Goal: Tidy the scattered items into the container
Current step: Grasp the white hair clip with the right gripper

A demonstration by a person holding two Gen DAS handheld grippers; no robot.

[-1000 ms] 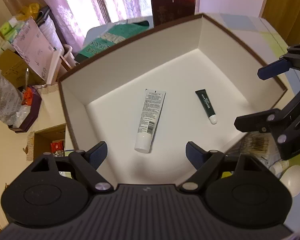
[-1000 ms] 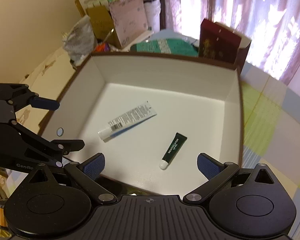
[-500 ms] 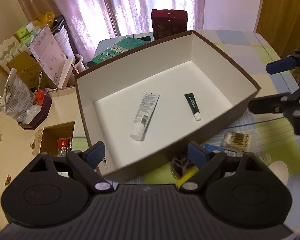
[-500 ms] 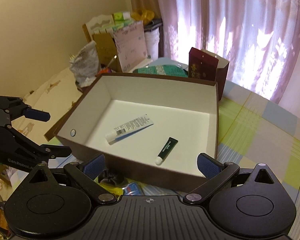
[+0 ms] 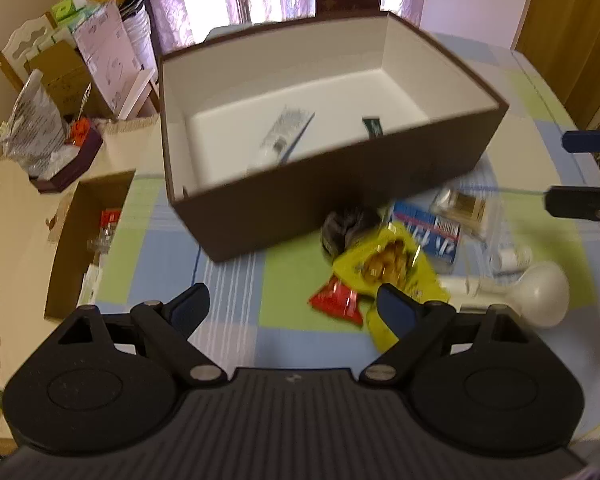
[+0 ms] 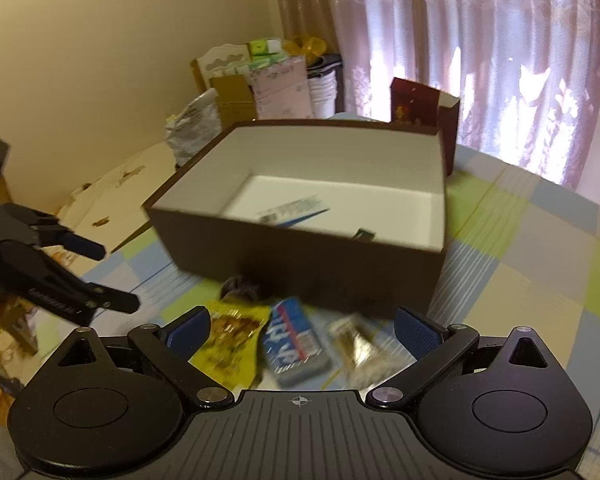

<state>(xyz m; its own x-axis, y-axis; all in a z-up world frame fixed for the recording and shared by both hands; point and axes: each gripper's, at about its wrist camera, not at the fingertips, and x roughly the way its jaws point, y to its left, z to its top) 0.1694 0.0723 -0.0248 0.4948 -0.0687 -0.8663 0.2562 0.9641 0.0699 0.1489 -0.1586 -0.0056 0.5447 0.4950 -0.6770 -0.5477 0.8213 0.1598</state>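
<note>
- Hovering over the clutter, we hold the left gripper point(image 5: 292, 308) with its jaws spread wide and nothing between them, low in the left wrist frame, above the checked tablecloth point(image 5: 236, 280).
- We carry the right gripper point(image 6: 302, 330) likewise wide and empty, at the bottom of the right wrist frame; a blue packet point(image 6: 296, 340) lies just beyond the gap between its fingers, so we judge it a likely first pick.
- We read both wide openings as readiness for flat packets that need a broad bite.
- We see the brown box point(image 5: 340, 208) in the upper middle of the left frame, open at the top, near the items so each carry stays short.
- Inside it we find a white tube point(image 5: 284, 136) and a small dark green tube point(image 5: 372, 126), lying apart on the white floor; the near wall hides their lower ends.
- Outside, just below the box in the left frame, a yellow snack packet point(image 5: 384, 268), a red wrapper point(image 5: 336, 300), a dark bundle point(image 5: 346, 228), a clear pack of swabs point(image 5: 466, 206) and a white spoon-like tool point(image 5: 540, 294) lie crowded, some overlapping.
- We judge most of the tidying is not yet done.
</note>
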